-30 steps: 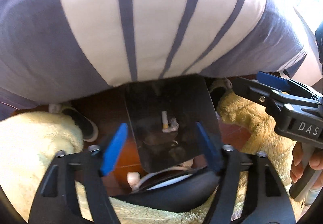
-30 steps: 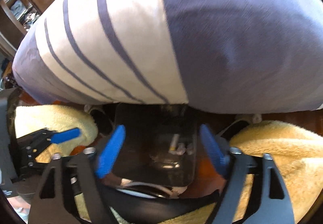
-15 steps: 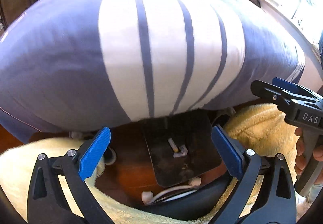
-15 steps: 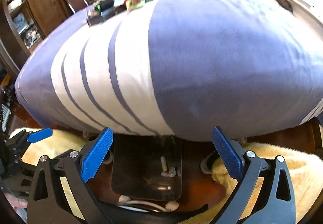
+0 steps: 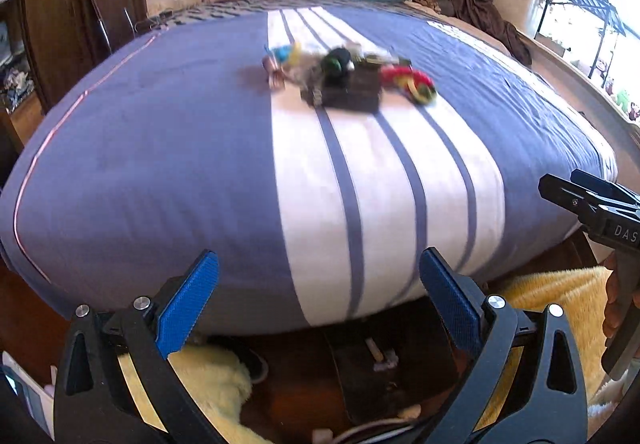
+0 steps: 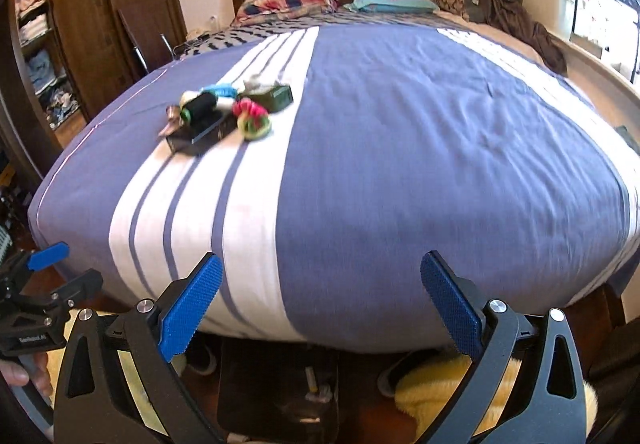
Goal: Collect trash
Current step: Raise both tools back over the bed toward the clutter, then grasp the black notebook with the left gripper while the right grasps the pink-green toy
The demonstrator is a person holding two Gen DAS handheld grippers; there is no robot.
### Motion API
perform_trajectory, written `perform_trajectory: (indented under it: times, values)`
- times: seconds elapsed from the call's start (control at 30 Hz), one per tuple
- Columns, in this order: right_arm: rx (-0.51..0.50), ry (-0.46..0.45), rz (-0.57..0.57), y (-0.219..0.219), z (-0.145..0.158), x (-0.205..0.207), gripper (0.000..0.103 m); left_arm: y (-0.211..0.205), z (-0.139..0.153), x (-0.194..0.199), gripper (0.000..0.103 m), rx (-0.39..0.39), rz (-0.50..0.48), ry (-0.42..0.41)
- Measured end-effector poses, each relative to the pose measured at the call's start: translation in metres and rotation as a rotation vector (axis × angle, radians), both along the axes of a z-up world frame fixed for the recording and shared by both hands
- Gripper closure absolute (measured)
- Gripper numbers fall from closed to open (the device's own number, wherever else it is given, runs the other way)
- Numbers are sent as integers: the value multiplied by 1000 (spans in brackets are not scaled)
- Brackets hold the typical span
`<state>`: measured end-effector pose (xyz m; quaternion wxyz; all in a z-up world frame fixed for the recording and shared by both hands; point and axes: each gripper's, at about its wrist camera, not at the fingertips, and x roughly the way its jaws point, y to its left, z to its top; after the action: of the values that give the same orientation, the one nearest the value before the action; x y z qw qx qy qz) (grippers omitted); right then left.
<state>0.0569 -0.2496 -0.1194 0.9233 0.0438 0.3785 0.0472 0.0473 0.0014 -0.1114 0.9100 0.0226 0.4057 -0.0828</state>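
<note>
Reaching for the clutter [image 5: 344,78] on the bed [image 5: 160,164] looks like the step in hand — a small heap of odds and ends lying on the white striped band of the cover, well away from both claws. It is blurred in both views, so pieces are hard to name: a flat dark boxy thing [image 5: 352,92] at the front, a rounded red-and-yellow bundle [image 5: 410,84] touching its right side, something blue and yellow [image 5: 286,54] behind, and a dark roll with a green patch [image 5: 336,62] on top.

The left claw [image 5: 318,300] and right claw [image 6: 320,300] both hang low at the foot of the bed, each released, jaws spread wide with nothing between the ribbed blue pads [image 5: 188,302]. On the floor below sits a dark, glossy tray [image 6: 280,396] holding what appear to be a couple of pale, cigarette-like stubs [image 6: 314,384].

To do it well, I would judge it best to take one loose, soft piece at a time from the edge of the heap rather than pinch into the middle. The bundle looks squashy and should give under the pads; the box looks rigid and smooth, so grip it across its narrow sides. The cover is soft, slightly creased cotton — come down gently so the pads do not snag fabric. A fluffy yellow rug [image 6: 440,384] lies beside the tray.
</note>
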Motion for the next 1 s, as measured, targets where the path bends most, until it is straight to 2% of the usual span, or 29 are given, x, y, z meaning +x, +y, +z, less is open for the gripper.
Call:
perform_trajectory:
  times: [0.3,0.67,0.7,0.77,0.83,0.9,1.0]
  values:
    - [-12,-10,16,12,9,46,4,8,12,46,8,9,14,-22]
    - [1,5,95,43,-1,126,6,5,-1,89,8,14,-5,24]
    - [5,6,101,45,-1,131,8,4,-3,92,8,15,-7,28]
    - [19,17,125,51,-2,146,22,2,-4,97,8,13,-12,32]
    - [16,26,139,56,-4,154,30,0,-5,104,8,3,-16,38]
    - [-4,37,159,63,-8,162,37,-2,-6,110,8,-7,-25,44]
    - [-43,35,171,67,-12,168,53,-8,-9,119,8,-18,-45,50]
